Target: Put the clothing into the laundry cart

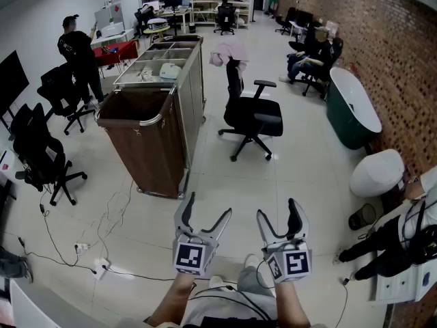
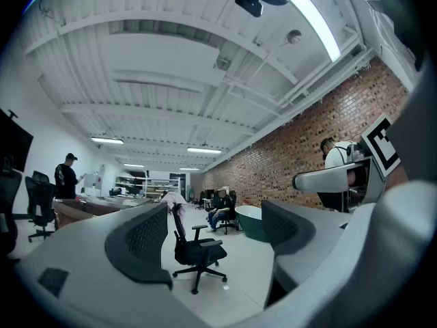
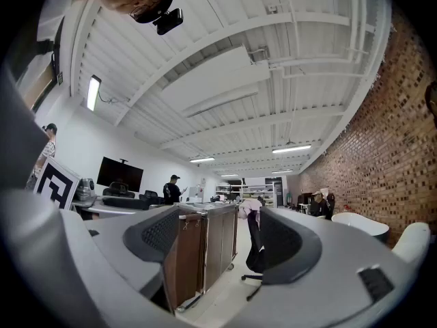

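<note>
Both grippers sit low and close to the person. Left gripper (image 1: 209, 206) has its jaws apart with nothing in them. Right gripper (image 1: 277, 209) is just beside it, jaws spread too, and it's empty as well. Farther off, the pink clothing (image 1: 229, 52) hangs over the back of a black office chair (image 1: 254, 118). Left of that chair stands the brown laundry cart (image 1: 156, 149), its near bin open on top.

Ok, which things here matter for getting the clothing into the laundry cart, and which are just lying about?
For the job: pink clothing, black chair it hangs on, laundry cart, left gripper, right gripper.
Lying about: green bathtub, toilet, chairs at left, power strip.
</note>
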The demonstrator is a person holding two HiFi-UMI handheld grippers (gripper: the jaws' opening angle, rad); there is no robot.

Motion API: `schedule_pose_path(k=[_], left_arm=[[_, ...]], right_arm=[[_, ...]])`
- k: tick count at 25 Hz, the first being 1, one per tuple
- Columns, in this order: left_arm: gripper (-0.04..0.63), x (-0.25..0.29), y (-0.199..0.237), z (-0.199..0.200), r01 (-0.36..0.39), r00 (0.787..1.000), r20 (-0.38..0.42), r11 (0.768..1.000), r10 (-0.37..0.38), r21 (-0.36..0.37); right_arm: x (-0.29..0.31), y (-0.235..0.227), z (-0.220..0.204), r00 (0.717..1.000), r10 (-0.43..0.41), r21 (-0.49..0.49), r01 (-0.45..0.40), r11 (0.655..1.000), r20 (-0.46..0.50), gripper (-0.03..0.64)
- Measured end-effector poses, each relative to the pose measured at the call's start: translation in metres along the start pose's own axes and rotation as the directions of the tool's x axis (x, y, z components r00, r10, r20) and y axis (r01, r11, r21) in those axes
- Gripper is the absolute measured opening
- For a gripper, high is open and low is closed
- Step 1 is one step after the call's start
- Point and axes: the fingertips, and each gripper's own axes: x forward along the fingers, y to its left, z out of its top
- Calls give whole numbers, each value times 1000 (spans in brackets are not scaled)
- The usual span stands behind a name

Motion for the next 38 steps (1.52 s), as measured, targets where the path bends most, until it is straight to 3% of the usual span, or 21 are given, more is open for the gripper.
schedule_pose_path(k=[6, 12, 19, 22, 28, 33, 38], left_arm=[[414, 21, 17, -12, -10, 1000, -18, 999, 11, 41], [414, 70, 4, -9, -25, 999, -19, 999, 26, 43], [402, 154, -18, 5, -32, 999, 17, 997, 31, 66], [402, 191, -33, 0, -13, 1000, 23, 994, 10, 113], [402, 236, -56, 8, -55, 998, 22, 996, 54, 65], [402, 243, -45, -2, -107, 994, -12, 989, 109, 104], [402, 261, -38, -12, -124, 992, -22, 987, 127, 104]], right_arm=[[19, -16, -11, 1000, -3, 33, 3, 999, -3, 393], [50, -60, -19, 1000, 16, 63, -16, 998, -1, 393], [99, -134, -11, 998, 32, 51, -35, 998, 48, 393], [113, -172, -10, 998, 33, 42, -35, 998, 61, 393], [127, -232, -16, 997, 36, 85, -42, 995, 70, 393], [142, -242, -36, 996, 73, 149, -79, 986, 47, 393], [160, -238, -43, 991, 123, 147, -130, 981, 53, 393]])
